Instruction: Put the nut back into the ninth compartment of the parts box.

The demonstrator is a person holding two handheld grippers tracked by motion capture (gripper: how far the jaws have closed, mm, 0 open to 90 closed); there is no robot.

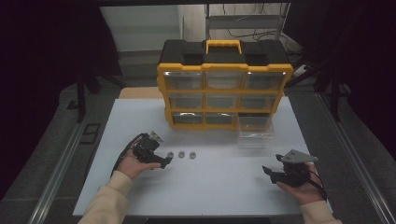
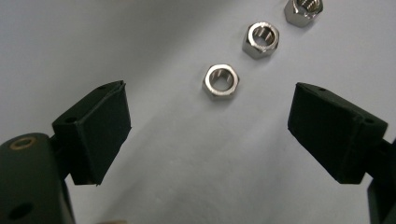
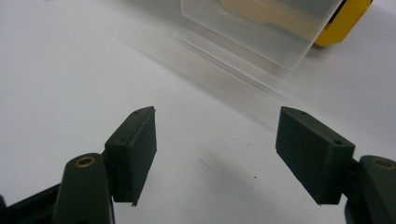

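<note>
Three steel hex nuts lie in a row on the white table (image 1: 210,182): the nearest nut (image 2: 220,80), the middle nut (image 2: 260,40) and the far nut (image 2: 303,10). In the high view the row of nuts (image 1: 180,154) sits just right of my left gripper (image 1: 164,161). My left gripper (image 2: 208,119) is open, and the nearest nut lies just beyond its tips, not between the pads. My right gripper (image 1: 267,171) rests low at the table's right front. In its own view the right gripper (image 3: 217,128) is open over bare table.
A yellow and black drawer organizer (image 1: 224,86) stands at the back middle. Its bottom right clear drawer (image 1: 254,128) is pulled out onto the table, and this drawer (image 3: 261,28) lies ahead of the right gripper. Metal rails run along both table sides.
</note>
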